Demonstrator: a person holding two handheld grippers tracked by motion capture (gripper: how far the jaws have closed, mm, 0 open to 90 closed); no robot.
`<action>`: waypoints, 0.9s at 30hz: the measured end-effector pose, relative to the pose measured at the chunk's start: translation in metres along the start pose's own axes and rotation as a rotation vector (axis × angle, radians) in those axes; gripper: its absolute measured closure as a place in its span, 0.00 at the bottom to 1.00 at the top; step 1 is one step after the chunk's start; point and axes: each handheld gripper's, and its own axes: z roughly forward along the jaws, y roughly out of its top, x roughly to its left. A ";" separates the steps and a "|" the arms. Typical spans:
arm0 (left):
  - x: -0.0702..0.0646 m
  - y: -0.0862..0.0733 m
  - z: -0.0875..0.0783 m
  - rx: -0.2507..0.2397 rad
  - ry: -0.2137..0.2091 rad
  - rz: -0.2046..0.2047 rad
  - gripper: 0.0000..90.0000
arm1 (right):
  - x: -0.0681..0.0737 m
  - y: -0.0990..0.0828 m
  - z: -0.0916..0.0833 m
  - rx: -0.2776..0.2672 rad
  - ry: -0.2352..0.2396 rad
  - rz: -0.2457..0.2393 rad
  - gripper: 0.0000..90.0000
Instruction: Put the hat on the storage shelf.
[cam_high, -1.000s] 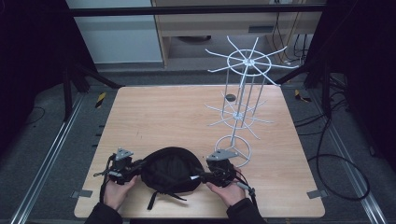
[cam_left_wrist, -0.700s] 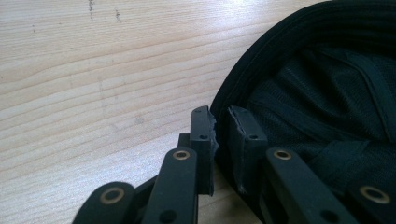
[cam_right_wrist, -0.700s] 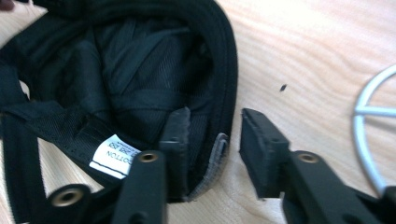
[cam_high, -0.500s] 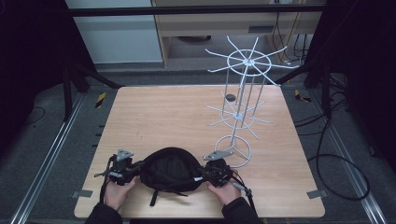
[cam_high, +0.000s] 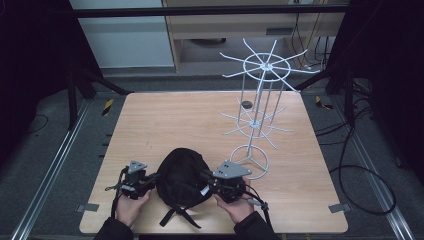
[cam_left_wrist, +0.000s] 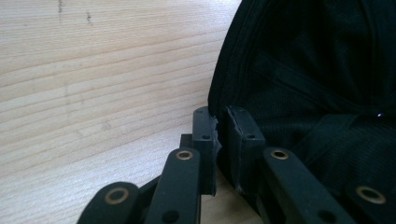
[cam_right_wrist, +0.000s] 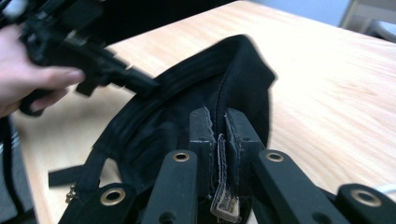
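Observation:
A black cap (cam_high: 182, 175) hangs between my two grippers near the table's front edge, hollow side up, its strap (cam_high: 175, 216) trailing toward the person. My left gripper (cam_high: 152, 178) is shut on the cap's left rim; in the left gripper view its jaws (cam_left_wrist: 223, 126) pinch the fabric edge of the cap (cam_left_wrist: 317, 70). My right gripper (cam_high: 205, 181) has just been closing and now grips the right rim. In the right gripper view its jaws (cam_right_wrist: 220, 126) clamp the seam of the cap (cam_right_wrist: 187, 107), with a small label between them. The left gripper (cam_right_wrist: 93, 60) shows beyond.
A white wire display rack (cam_high: 257, 100) stands at the right rear of the wooden table (cam_high: 165, 120); its ring base (cam_high: 250, 161) lies just behind my right gripper. A small dark round object (cam_high: 246, 104) sits near the rack. Cables run along the floor at right.
My right gripper has moved in to the cap's right rim, shut on it and risen a little, so the cap now stands higher. The left gripper has stayed put.

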 end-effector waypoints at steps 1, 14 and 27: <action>0.001 0.000 0.000 0.002 -0.004 0.000 0.90 | 0.003 -0.001 0.002 0.008 0.005 -0.019 0.91; 0.010 0.006 -0.017 -0.072 -0.049 -0.034 0.76 | 0.008 -0.009 0.009 0.041 -0.015 -0.042 0.91; -0.032 0.023 -0.033 -0.165 -0.287 -0.016 0.65 | 0.017 -0.017 0.014 0.068 0.006 -0.073 0.90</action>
